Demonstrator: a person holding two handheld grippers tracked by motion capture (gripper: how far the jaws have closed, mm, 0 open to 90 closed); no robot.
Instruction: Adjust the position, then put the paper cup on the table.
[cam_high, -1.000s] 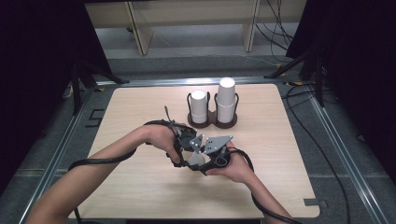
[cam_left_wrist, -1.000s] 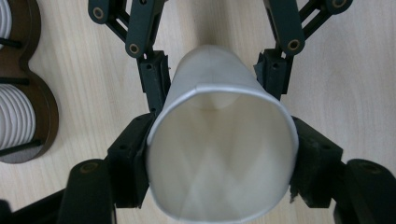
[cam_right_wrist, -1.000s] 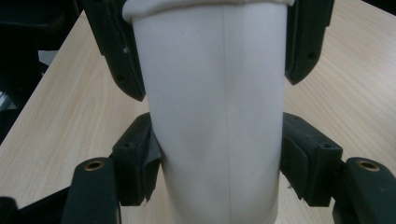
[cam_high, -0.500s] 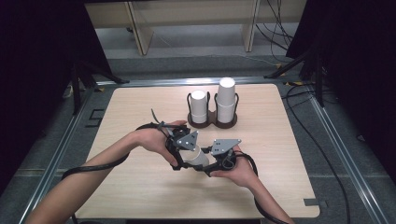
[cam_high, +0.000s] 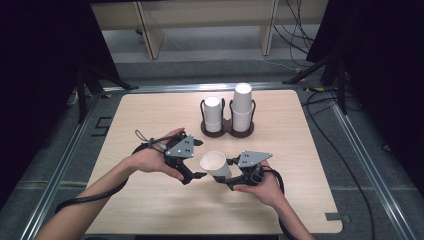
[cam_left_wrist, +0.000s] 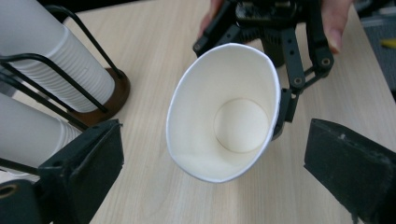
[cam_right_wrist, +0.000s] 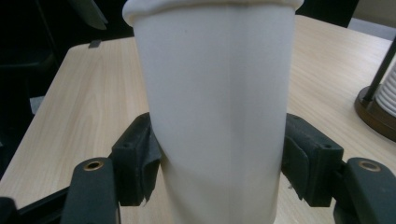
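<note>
Right hand-held gripper (cam_right_wrist: 219, 186) squeezes the cup (cam_high: 216, 166) at its lower wall, and that's the worry: the rim already looks oval, so more pressure could crease the paper or pop it loose. Left hand-held gripper (cam_high: 196, 176) sits at nine o'clock of it, jaws spread wide and empty; a careless nudge could knock it free. The cup is plain white paper, tilted, mouth toward the left one, above the surface (cam_high: 150, 115), six o'clock of the rack (cam_high: 227, 131).
</note>
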